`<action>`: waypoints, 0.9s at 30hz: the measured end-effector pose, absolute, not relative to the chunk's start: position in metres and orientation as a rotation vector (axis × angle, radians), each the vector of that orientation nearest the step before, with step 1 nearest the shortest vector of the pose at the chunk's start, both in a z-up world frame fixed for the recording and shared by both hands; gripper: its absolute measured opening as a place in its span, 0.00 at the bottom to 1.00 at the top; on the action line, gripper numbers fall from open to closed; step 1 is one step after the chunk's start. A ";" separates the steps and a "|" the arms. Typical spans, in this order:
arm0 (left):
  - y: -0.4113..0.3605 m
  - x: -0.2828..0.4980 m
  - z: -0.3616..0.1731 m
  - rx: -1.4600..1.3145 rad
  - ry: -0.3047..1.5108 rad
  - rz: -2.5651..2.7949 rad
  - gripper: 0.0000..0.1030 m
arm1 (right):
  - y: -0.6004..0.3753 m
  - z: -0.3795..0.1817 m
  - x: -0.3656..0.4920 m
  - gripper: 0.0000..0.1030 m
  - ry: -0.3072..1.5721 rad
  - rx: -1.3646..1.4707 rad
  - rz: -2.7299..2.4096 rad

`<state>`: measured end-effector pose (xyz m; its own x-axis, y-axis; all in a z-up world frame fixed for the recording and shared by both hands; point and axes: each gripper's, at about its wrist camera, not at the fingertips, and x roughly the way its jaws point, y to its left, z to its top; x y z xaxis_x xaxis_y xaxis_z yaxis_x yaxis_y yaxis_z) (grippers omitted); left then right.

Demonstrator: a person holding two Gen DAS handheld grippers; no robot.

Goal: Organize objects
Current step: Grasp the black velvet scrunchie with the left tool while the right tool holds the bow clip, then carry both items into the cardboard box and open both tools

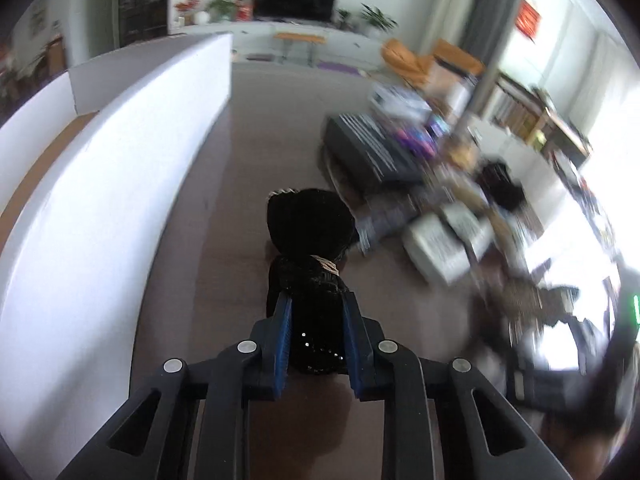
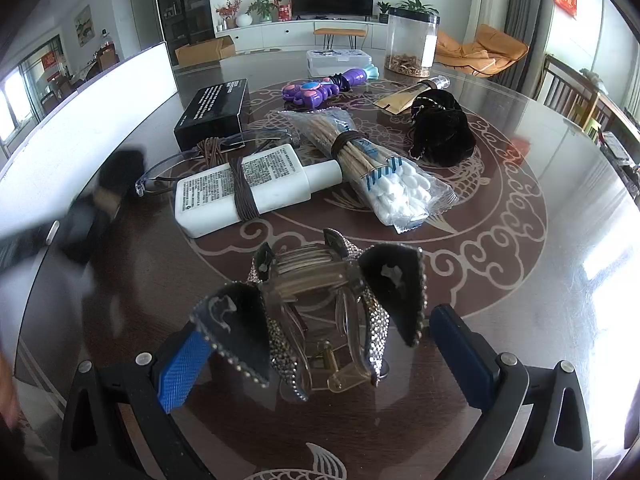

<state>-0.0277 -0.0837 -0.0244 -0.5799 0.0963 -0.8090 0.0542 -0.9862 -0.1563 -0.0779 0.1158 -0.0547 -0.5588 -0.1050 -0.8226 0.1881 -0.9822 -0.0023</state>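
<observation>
**Left gripper holds a black velvet piece; a rhinestone hair clip lies between the right fingers**

The black velvet hair accessory (image 1: 310, 248), tied near its middle with a pale band, is clamped between the blue pads of the left gripper (image 1: 316, 300) and held above the dark brown table (image 1: 240, 200), next to a white board (image 1: 120, 168) that runs along the table's left side. The rest of the left view is smeared by motion.

In the right wrist view, a rhinestone-edged bow hair clip (image 2: 320, 304) rests on the patterned table (image 2: 520, 240) between the fingers of the right gripper (image 2: 320, 356). The jaws stand wide apart, and whether the left pad touches the bow's wing cannot be told.

Beyond the clip lie a white bottle (image 2: 248, 190) wrapped in a brown hair tie, a packet of cotton swabs (image 2: 368, 164) banded the same way, clear-framed glasses (image 2: 192, 160), a black box (image 2: 214, 110), a purple toy wand (image 2: 324, 86), a black scrunchie (image 2: 440, 132) and a gold tube (image 2: 408, 96). Farther back stand a white case (image 2: 340, 60) and a clear jar (image 2: 412, 40). At the left edge the left gripper appears as a dark blur.
</observation>
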 end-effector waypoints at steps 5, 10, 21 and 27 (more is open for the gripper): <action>-0.068 -0.004 -0.027 -1.439 -0.100 2.714 0.72 | 0.116 -0.055 -0.078 1.00 0.134 1.380 -2.632; -0.063 -0.029 -0.032 -1.472 -0.053 2.710 0.74 | 0.115 -0.053 -0.076 1.00 0.130 1.379 -2.634; -0.052 -0.044 -0.042 -1.463 0.064 2.718 0.29 | 0.115 -0.051 -0.077 1.00 0.123 1.384 -2.624; -0.054 -0.030 -0.030 -1.402 -0.024 2.675 0.28 | 0.143 -0.038 -0.077 0.45 -0.159 1.280 -2.623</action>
<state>-0.0302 -0.0536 -0.0299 -0.5635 0.1146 -0.8181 -0.0999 -0.9925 -0.0702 -0.0765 0.1435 -0.0380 -0.5971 -0.2421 -0.7648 0.1478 -0.9703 0.1917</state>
